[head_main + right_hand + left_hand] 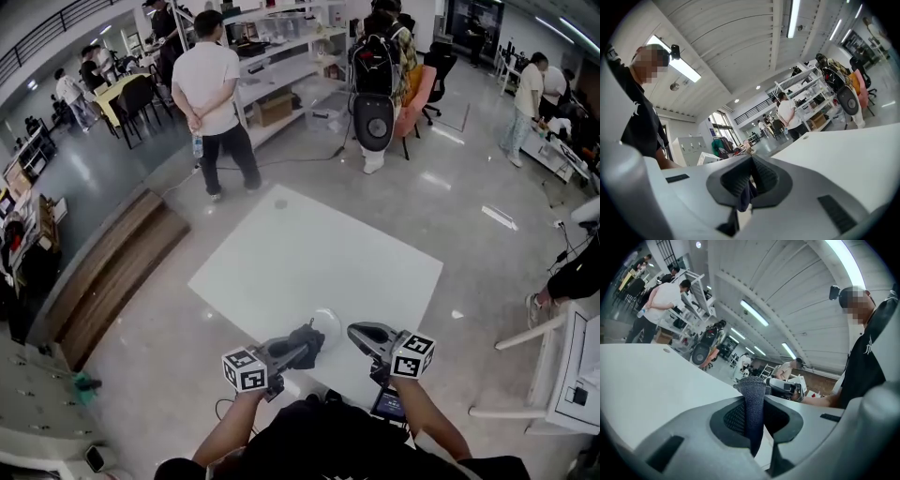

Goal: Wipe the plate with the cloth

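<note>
A small white plate (328, 322) stands tilted over the near edge of the white table (309, 248). My left gripper (302, 349) is shut on a dark blue-grey cloth (307, 339), which bunches against the plate's left side. In the left gripper view the cloth (753, 408) stands up between the shut jaws and hides the plate; the right gripper (782, 386) shows just behind it. My right gripper (354, 330) meets the plate's right edge. In the right gripper view the jaws (750, 161) are closed, with a white sliver of plate (742, 219) and a bit of cloth (745, 197) in the gap.
A dark tablet-like device (386, 405) lies at the table's near edge, under my right arm. Several people stand on the far side of the table (217, 103) (377, 84). A wooden bench (112, 267) runs along the left, and white furniture (562, 375) stands at the right.
</note>
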### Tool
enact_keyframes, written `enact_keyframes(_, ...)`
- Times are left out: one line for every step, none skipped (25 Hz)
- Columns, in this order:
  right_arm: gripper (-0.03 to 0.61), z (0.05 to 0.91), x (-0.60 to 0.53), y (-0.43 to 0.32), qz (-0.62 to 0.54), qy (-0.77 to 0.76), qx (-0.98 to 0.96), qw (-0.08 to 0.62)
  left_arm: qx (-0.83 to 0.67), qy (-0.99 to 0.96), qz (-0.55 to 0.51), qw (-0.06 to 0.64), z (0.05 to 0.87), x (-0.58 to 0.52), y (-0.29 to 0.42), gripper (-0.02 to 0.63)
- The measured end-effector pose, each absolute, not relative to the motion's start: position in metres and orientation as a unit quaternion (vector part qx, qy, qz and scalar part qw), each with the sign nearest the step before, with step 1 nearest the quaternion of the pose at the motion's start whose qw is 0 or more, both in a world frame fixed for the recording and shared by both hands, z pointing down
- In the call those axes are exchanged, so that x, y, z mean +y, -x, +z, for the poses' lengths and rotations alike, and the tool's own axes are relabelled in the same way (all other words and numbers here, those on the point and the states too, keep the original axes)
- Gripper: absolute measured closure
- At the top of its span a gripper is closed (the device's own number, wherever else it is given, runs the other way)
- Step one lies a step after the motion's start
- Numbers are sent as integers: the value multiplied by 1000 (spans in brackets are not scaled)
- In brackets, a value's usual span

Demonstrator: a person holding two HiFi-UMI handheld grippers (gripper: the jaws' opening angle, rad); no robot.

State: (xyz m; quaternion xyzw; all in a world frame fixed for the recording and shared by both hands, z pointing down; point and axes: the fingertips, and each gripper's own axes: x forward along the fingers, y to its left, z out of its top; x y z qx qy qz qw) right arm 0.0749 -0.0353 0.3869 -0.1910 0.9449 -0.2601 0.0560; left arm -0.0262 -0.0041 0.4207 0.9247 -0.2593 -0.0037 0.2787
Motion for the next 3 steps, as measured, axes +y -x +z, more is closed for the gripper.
enact_keyframes(574,386,-36,-71,-257,194,945,54,-257,-926,-1,276,420,-5,30,563)
enact_keyframes(574,385,-35,-67,-254,197,945,51,-254,-928,2,273,419,-6,33,563)
enact_keyframes(574,385,-34,-64,-252,200,946,48,-252,-929,5,270,417,-6,37,563)
